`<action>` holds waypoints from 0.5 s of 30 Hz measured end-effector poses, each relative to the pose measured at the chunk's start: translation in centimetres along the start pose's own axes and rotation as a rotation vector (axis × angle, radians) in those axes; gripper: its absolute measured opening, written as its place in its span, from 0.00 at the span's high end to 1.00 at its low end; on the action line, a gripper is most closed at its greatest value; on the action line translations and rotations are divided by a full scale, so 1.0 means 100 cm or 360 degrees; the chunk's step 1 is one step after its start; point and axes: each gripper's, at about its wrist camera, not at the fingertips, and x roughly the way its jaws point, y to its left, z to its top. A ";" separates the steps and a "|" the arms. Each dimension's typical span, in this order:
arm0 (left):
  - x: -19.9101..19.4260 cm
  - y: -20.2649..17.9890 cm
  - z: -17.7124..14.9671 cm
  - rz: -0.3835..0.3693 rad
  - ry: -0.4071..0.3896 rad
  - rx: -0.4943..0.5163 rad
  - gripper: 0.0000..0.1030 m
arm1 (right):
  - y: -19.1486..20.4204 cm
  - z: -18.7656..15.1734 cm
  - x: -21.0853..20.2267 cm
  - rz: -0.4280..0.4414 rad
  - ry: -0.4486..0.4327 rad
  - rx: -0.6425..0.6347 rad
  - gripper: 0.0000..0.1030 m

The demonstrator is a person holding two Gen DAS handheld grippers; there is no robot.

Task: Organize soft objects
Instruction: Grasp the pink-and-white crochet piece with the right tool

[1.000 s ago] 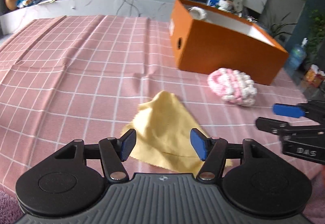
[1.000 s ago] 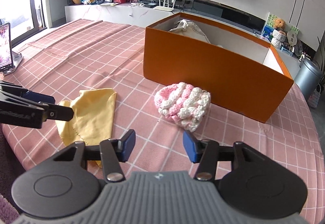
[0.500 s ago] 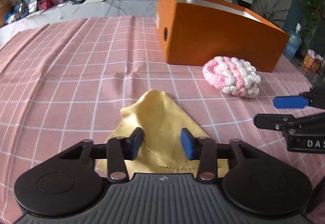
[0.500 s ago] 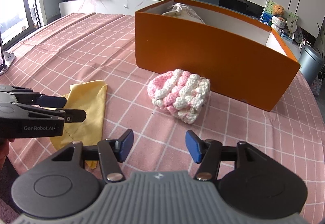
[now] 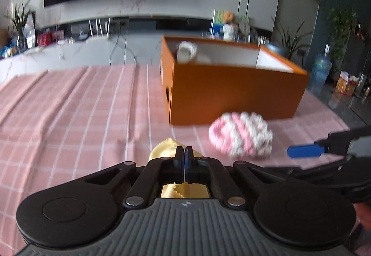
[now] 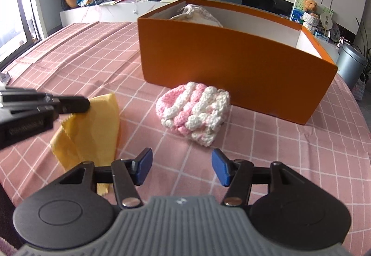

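My left gripper (image 5: 185, 151) is shut on the yellow cloth (image 5: 162, 150) and holds it lifted off the table; in the right wrist view the cloth (image 6: 92, 130) hangs from the left gripper (image 6: 76, 104). A pink-and-white crocheted piece (image 5: 241, 139) lies on the pink checked tablecloth, in front of the orange box (image 5: 231, 91). It also shows in the right wrist view (image 6: 194, 112), just ahead of my open, empty right gripper (image 6: 182, 166). The orange box (image 6: 231, 65) holds a whitish soft item (image 6: 197, 16) at its left end.
The pink checked tablecloth (image 6: 81, 59) covers the whole table. A white counter (image 6: 104, 12) with plants and small items runs behind it. A grey bin (image 6: 351, 63) stands to the right of the table.
My left gripper has shut on the yellow cloth and raised it off the table. The right gripper has moved a little closer to the crocheted piece and stays open.
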 end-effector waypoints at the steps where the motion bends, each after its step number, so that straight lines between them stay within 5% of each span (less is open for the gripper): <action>1: -0.003 -0.001 0.007 -0.0005 -0.0043 -0.0001 1.00 | -0.001 0.002 -0.001 -0.0004 -0.0015 0.0007 0.45; 4: -0.002 -0.009 0.017 -0.0019 -0.0100 0.0057 1.00 | -0.006 0.007 -0.004 -0.0008 -0.0051 0.0020 0.45; 7: 0.027 -0.009 0.009 -0.0052 0.0099 0.0003 1.00 | -0.010 0.013 -0.001 -0.0023 -0.0068 0.0040 0.45; 12: 0.044 -0.005 -0.015 -0.0073 0.0247 -0.0032 0.99 | -0.014 0.015 -0.001 -0.0035 -0.0083 0.0037 0.44; 14: 0.045 -0.002 -0.017 -0.0086 0.0287 -0.0058 0.95 | -0.015 0.016 0.003 -0.0030 -0.0077 0.0042 0.44; 15: 0.044 -0.002 -0.017 -0.0075 0.0291 -0.0052 0.85 | -0.016 0.017 0.004 -0.0028 -0.0075 0.0047 0.44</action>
